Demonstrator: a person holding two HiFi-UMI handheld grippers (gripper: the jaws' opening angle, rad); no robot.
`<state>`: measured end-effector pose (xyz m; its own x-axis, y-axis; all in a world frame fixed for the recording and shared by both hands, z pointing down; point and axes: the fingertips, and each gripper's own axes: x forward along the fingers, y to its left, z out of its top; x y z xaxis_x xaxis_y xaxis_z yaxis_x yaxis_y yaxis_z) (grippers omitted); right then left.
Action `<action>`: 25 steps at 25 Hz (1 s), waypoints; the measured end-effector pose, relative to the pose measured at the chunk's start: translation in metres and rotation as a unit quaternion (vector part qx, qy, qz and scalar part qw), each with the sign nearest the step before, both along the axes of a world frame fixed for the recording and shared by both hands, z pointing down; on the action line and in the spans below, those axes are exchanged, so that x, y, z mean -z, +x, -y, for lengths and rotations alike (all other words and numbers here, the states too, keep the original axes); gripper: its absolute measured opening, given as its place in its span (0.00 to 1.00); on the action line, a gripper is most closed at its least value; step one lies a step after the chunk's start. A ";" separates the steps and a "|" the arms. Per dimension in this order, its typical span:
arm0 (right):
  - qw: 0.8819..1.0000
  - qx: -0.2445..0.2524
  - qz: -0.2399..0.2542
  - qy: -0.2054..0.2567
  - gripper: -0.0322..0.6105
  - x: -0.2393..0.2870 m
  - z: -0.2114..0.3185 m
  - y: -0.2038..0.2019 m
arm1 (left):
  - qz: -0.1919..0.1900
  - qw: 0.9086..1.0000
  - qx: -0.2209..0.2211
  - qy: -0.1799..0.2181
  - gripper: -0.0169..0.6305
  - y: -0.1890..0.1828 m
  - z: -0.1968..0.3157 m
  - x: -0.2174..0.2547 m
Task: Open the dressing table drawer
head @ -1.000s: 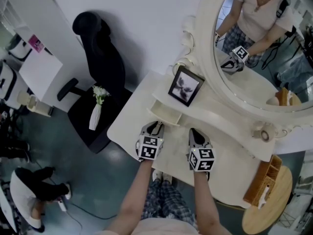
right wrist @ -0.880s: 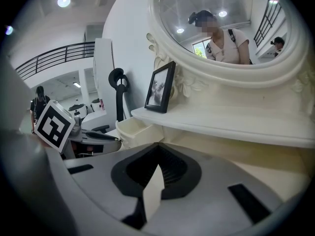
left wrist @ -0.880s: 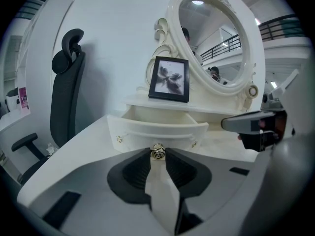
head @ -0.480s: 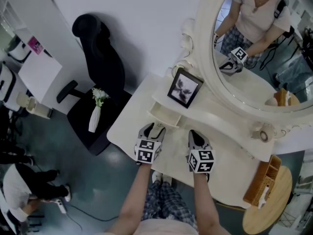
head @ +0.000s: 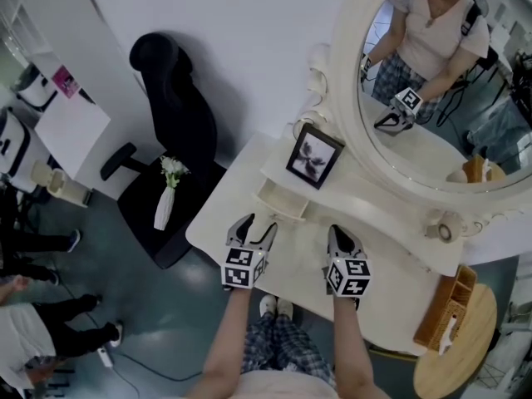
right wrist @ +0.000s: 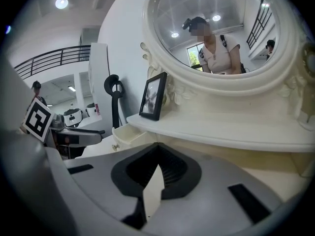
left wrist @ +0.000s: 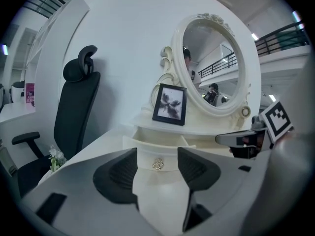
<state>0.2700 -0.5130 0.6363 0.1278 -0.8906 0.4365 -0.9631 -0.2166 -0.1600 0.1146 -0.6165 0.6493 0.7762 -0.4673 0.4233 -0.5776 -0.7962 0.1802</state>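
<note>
The white dressing table [head: 397, 266] has its small left drawer [head: 281, 200] pulled out under the shelf. In the left gripper view the drawer front [left wrist: 158, 154] and its gold knob [left wrist: 157, 164] lie ahead, seen between the spread jaws without touching the pads. My left gripper [head: 256, 228] hovers just in front of the drawer, its jaws opening and nothing held between them. My right gripper [head: 340, 234] rests over the tabletop to the right, jaw tips together and empty. The right gripper view shows the open drawer [right wrist: 125, 133] to its left.
A black photo frame [head: 314, 156] stands on the shelf before the oval mirror [head: 432, 81]. A black office chair [head: 179, 123] with a white flower vase [head: 164, 206] sits left of the table. A round wooden stool [head: 457, 352] carries a wooden rack [head: 449, 306] at right.
The left gripper let go of the drawer knob, spread its jaws, and pulled back and up from the drawer. The drawer stays pulled out. The right gripper kept still.
</note>
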 end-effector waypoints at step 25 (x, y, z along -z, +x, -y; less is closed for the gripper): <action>0.987 -0.061 -0.066 0.133 0.07 0.157 -0.091 0.035 | -0.133 0.985 -0.044 0.097 0.07 0.004 -0.036 0.171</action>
